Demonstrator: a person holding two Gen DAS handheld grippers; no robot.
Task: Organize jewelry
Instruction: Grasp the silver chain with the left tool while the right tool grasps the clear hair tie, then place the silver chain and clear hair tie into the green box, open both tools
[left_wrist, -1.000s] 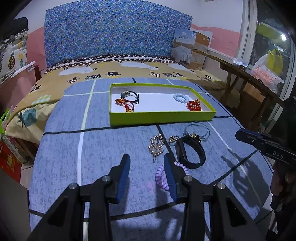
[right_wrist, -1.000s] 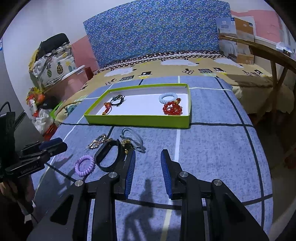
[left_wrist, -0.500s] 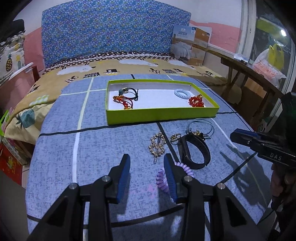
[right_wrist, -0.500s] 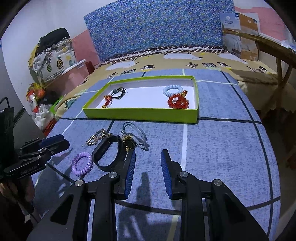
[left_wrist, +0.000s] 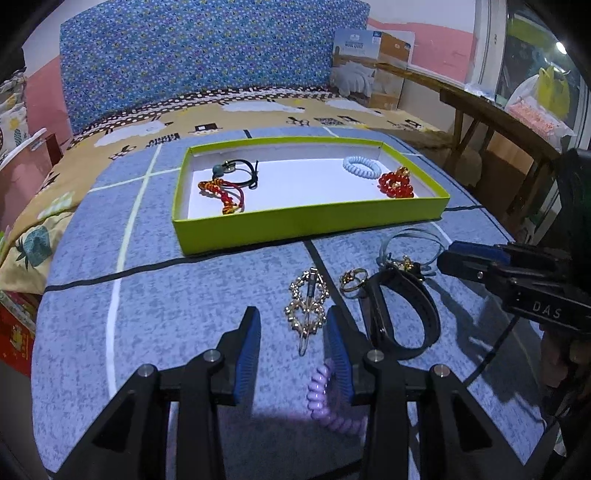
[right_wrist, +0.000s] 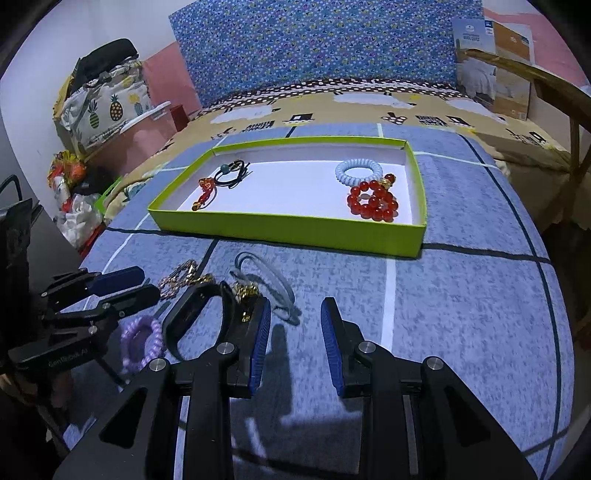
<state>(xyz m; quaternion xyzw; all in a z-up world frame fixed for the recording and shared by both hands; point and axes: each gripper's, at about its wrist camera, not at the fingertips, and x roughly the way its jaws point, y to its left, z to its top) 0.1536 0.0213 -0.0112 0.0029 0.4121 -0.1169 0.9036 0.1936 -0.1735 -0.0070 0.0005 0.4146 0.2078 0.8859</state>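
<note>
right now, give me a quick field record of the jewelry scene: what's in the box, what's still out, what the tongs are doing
container: green box, open top, on the blue bedspread
in box, left end: black hair tie, red cord bracelet
in box, right end: pale blue coil tie, red bead bracelet
still out: gold chain clip, gold ring, black band, purple coil tie, clear loop tie
left tongs: open, empty, nearest the gold chain clip
right tongs: open, empty
</note>
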